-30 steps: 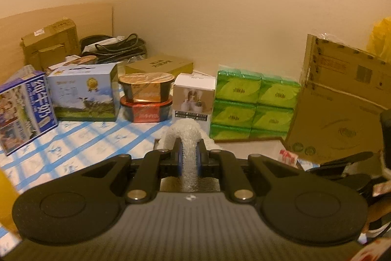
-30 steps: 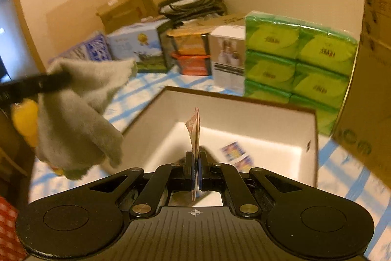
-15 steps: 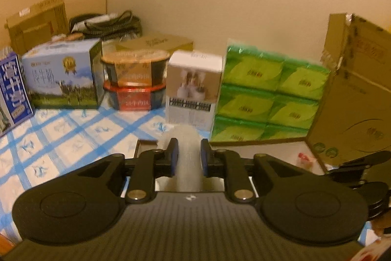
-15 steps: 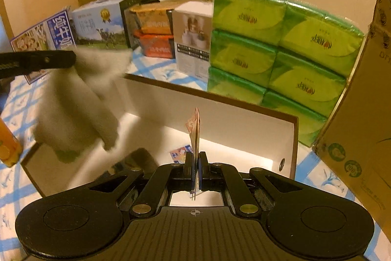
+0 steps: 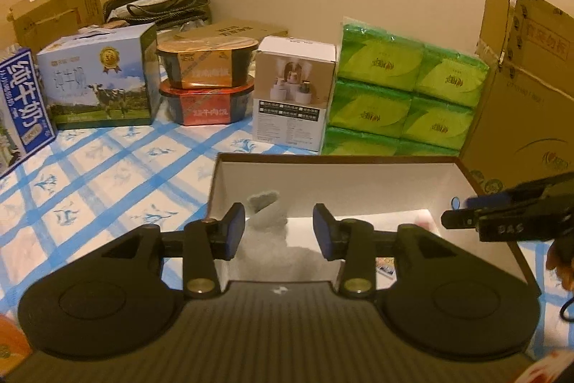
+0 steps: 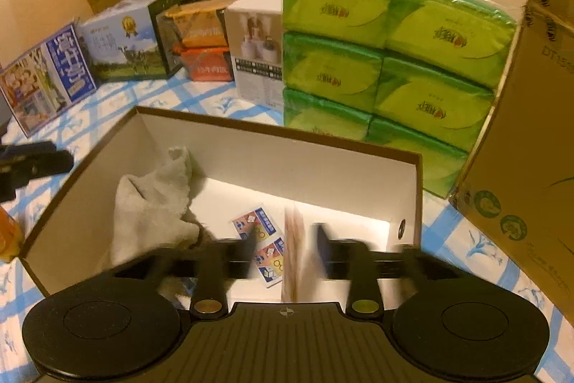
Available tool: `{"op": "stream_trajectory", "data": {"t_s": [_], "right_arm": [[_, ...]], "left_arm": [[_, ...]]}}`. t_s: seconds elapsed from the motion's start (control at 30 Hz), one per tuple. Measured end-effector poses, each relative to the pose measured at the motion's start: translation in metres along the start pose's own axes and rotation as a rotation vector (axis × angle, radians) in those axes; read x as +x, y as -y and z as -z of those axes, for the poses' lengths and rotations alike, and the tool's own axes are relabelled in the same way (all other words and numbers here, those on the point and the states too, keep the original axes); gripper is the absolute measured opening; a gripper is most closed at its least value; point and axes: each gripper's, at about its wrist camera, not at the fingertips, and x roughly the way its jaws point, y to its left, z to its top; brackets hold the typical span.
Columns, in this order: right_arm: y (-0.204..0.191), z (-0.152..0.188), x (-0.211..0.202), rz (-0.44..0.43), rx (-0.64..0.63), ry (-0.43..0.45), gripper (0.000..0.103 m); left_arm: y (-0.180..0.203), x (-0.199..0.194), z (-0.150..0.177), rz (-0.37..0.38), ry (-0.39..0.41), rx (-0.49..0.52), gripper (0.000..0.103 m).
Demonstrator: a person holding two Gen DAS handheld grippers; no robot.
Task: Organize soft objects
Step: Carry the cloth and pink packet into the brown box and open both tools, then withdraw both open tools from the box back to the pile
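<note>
- The left tongs stand with their jaws wide apart above the near-left end of the open box, holding nothing.
- The grey cloth lies crumpled inside the box at its left end, one corner leaning up against the white inner wall; from the left wrist view it shows between the spread fingers.
- The right tongs are blurred, but their jaws stand apart, with a thin tan-edged flat piece upright between them; whether it touches either jaw I cannot tell.
- A small printed packet lies on the box floor, just right of the cloth.
- Behind the box on the blue-checked table stand green tissue packs, a white carton and a milk carton box.
</note>
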Motion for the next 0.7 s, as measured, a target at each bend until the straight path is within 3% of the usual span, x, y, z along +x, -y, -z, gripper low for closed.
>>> {"op": "stream_trajectory", "data": {"t_s": [0.33,0.7], "right_arm": [[-0.004,0.019,-0.045,-0.035,0.031,0.01,0.062],[-0.019,0.044,-0.124,-0.131,0.064,0.052,0.062]], "left_arm": [[0.007,-0.051,0.013,0.007,-0.035,-0.008,0.041],[0.029,-0.143,0.022,0.029,0.008,-0.021,0.041]]}}
